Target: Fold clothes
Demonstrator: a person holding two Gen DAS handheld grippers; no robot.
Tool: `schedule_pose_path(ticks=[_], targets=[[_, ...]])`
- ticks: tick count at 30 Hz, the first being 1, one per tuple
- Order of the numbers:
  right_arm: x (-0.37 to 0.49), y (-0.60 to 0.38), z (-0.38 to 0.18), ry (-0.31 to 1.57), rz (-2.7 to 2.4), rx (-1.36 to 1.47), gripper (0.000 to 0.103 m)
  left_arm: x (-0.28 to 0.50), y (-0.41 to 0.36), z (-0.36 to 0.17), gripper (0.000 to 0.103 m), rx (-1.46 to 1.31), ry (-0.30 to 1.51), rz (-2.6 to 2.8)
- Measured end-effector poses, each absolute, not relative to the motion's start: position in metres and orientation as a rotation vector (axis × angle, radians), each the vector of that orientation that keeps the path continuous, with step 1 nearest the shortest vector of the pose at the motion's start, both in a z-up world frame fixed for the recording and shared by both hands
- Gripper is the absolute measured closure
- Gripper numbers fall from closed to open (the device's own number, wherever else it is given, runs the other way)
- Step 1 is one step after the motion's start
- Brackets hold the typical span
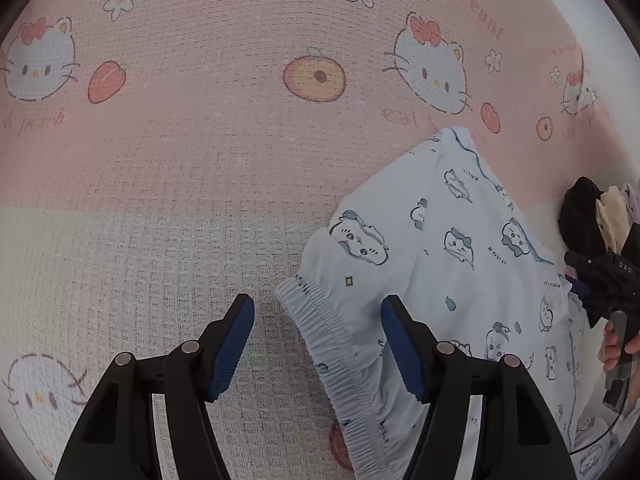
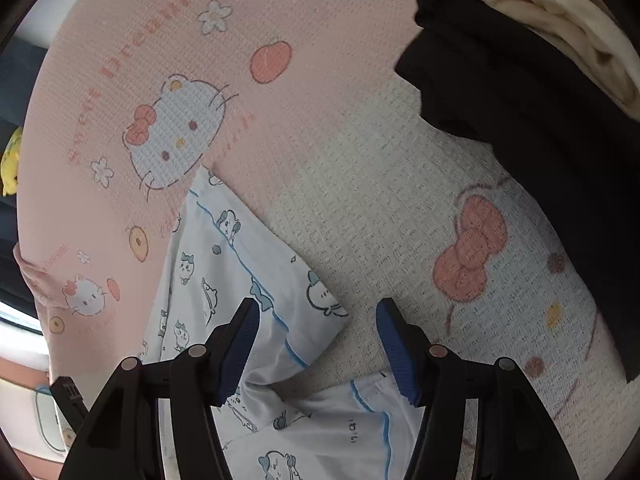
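Your left gripper (image 1: pixel 318 344) and right gripper (image 2: pixel 318 346) both gape empty over the light, floppy pajama shorts (image 1: pixel 440 248) on the blanket (image 1: pixel 180 160); pinch the elastic waistband (image 1: pixel 340 356).

Open jaws above printed pyjamas (image 2: pixel 224 272)

We look from each wrist steeply down along open tongs, close over the pink and white blanket (image 1: pixel 200 152). The left view faces the pale printed shorts (image 1: pixel 432 240) from their waistband side; the right view sees them too (image 2: pixel 224 264), and both share the black garment (image 2: pixel 520 100).
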State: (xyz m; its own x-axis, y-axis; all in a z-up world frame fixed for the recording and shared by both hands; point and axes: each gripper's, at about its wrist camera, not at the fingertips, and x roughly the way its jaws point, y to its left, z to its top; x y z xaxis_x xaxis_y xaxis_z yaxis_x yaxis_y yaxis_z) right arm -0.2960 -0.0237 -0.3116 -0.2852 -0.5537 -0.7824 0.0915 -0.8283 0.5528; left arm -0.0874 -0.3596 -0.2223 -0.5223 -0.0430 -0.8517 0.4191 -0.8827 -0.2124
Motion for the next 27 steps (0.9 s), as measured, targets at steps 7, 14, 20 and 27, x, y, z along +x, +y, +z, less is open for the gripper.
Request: schedule_pose_path(ticks=[7, 14, 20, 27], targets=[[-0.28, -0.036, -0.314, -0.563, -2.075, 1.566, 0.043, -0.096, -0.358, -0.226, 0.039, 1.36, 0.567, -2.473], [-0.282, -0.021, -0.321, -0.75, -2.04, 1.595, 0.053, -0.104, -0.35, -0.232, 0.04, 1.375, 0.495, -2.468], [-0.272, -0.04, -0.31, -0.386, -2.207, 1.581, 0.082, -0.105, -0.345, -0.228, 0.041, 1.33, 0.444, -2.483], [-0.258, -0.074, -0.299, 0.09, -2.356, 1.528, 0.093, -0.107, -0.366, -0.229, 0.081, 1.346, 0.432, -2.407]])
